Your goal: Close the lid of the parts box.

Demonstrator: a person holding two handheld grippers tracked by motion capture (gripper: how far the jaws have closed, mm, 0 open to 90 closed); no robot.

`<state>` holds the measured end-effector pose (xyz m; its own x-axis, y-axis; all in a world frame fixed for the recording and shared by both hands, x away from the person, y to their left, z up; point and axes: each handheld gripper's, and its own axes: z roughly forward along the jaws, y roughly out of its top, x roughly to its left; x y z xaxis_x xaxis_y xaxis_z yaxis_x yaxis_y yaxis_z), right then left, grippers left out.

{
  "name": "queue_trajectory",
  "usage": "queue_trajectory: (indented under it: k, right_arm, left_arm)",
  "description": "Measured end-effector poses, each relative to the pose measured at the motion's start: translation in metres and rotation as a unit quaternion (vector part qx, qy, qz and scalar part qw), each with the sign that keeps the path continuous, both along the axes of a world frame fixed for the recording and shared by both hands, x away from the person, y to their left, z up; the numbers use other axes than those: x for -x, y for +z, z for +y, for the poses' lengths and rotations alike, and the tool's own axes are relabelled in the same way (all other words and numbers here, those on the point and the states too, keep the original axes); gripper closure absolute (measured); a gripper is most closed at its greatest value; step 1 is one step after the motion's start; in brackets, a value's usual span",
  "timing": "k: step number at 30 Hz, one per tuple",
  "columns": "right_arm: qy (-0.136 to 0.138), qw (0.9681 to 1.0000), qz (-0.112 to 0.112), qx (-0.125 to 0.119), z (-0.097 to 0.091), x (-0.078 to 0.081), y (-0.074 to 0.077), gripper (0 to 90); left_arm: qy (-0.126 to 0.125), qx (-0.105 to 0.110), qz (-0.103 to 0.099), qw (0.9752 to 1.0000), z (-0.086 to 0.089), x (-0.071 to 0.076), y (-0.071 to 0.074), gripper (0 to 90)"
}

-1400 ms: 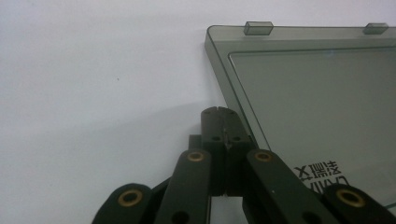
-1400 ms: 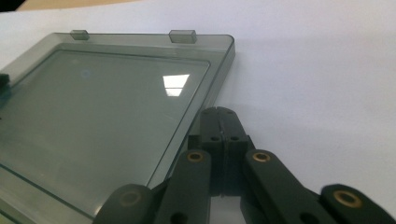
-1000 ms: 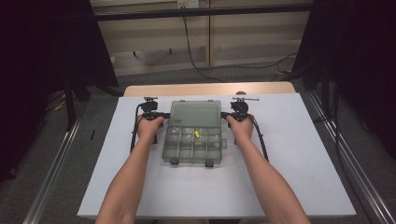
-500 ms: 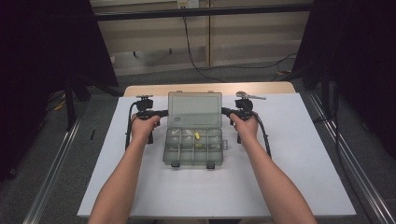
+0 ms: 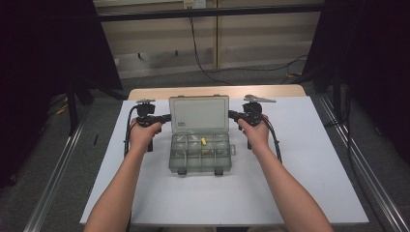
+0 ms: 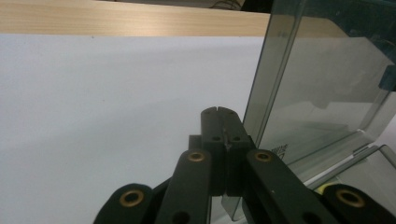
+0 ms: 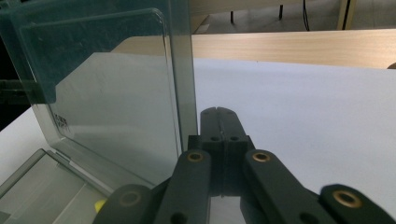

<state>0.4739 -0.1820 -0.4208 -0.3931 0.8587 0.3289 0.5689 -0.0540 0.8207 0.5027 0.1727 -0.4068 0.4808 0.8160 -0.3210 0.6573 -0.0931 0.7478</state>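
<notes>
a clear plastic compartment box (image 5: 200, 152) sits in the middle of the white table sheet (image 5: 309, 169), its long axis running left to right, its two front latches facing the person. its lid (image 5: 199, 113) stands raised on the far hinge — near upright, its inner face toward the person. the left gripper (image 5: 163, 118) sits at the lid's left edge and the right gripper (image 5: 233, 115) at its right edge, both pointing inward; whether they touch it cannot be told. each one's jaws are clenched together with nothing between them, as the left gripper view (image 6: 221, 122) and right gripper view (image 7: 219, 122) show. a small yellow piece (image 5: 204, 141) lies in a rear compartment. bare sheet lies open on both sides and in front — the wooden table edge (image 5: 217, 92) lies just behind.
</notes>
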Motion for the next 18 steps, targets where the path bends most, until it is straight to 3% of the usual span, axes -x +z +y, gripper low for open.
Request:
queue_trajectory:
  k: [7,12,18]
  right_arm:
    - [0.015,0.9999,-0.006,0.000,-0.002,0.008,0.004,90.0]
    - [0.022,0.9996,-0.007,0.019,-0.001,0.014,0.009,90.0]
    - [0.029,0.9990,-0.010,0.032,-0.001,0.021,0.013,90.0]
  left_arm:
    - [-0.013,-0.017,-0.011,0.9997,0.000,0.010,0.007,90.0]
    - [-0.019,-0.042,-0.021,0.9987,-0.003,0.017,0.012,90.0]
    - [-0.021,-0.045,-0.024,0.9985,-0.003,0.023,0.014,90.0]
